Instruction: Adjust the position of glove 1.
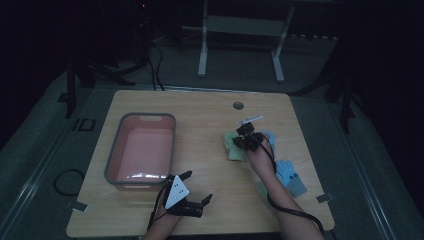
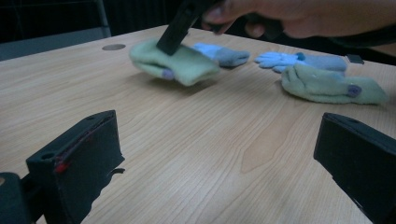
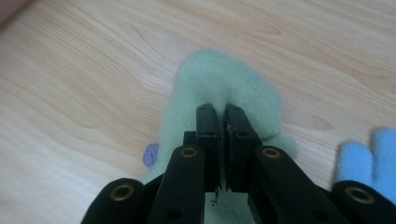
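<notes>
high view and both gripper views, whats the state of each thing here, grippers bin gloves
left gripper: open, over bare table
right gripper: shut on green glove
green glove: pinched, partly lifted
second green glove: lying flat
blue gloves: lying on table
pink bin: upright, empty

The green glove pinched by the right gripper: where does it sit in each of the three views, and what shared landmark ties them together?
High view: the green glove lies right of centre on the table, under the right gripper.
Left gripper view: upper middle, lifted slightly off the wood.
Right gripper view: centre, jaws shut on it.
Shared landmark: the blue glove beside it, also at and.
</notes>
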Motion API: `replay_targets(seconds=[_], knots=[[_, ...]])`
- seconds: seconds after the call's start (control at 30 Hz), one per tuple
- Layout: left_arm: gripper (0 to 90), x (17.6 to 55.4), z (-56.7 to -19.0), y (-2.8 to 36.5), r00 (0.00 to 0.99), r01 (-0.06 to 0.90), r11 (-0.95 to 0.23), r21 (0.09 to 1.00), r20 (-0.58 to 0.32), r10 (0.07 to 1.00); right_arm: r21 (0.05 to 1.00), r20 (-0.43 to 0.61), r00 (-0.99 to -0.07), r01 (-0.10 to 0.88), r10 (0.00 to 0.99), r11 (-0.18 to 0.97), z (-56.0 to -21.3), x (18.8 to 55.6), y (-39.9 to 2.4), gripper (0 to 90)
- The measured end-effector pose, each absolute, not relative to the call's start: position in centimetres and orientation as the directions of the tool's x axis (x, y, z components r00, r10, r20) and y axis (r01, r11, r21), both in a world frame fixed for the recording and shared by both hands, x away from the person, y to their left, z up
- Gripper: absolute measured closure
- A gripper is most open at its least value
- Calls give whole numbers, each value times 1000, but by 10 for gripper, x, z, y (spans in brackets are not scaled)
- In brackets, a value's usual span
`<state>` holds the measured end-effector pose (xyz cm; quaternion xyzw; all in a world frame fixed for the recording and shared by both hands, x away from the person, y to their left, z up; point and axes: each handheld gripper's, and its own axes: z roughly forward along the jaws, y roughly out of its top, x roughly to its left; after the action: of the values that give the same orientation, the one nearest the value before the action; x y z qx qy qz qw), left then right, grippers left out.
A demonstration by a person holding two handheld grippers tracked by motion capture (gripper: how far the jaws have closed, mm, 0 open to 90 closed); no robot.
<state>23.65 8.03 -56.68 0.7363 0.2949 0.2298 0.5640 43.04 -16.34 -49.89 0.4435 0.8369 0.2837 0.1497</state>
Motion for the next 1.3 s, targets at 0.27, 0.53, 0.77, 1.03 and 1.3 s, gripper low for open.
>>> replay_targets(seconds=[0.27,0.53,0.77,1.03,1.3], knots=[[10,236,-567,80,718,169,-191,967,12,696,657,15,-567,627,823,420,-470,390,-158,864],[9,235,-567,81,720,164,-187,969,12,694,693,39,-588,598,808,402,-460,353,-153,864],[9,234,-567,81,715,157,-181,971,15,699,698,10,-582,586,813,411,-463,324,-149,863],[9,234,-567,80,718,157,-178,971,11,696,677,11,-571,609,821,414,-482,305,-150,863],[9,234,-567,79,720,156,-192,969,21,694,623,15,-562,652,827,432,-511,305,-145,861]])
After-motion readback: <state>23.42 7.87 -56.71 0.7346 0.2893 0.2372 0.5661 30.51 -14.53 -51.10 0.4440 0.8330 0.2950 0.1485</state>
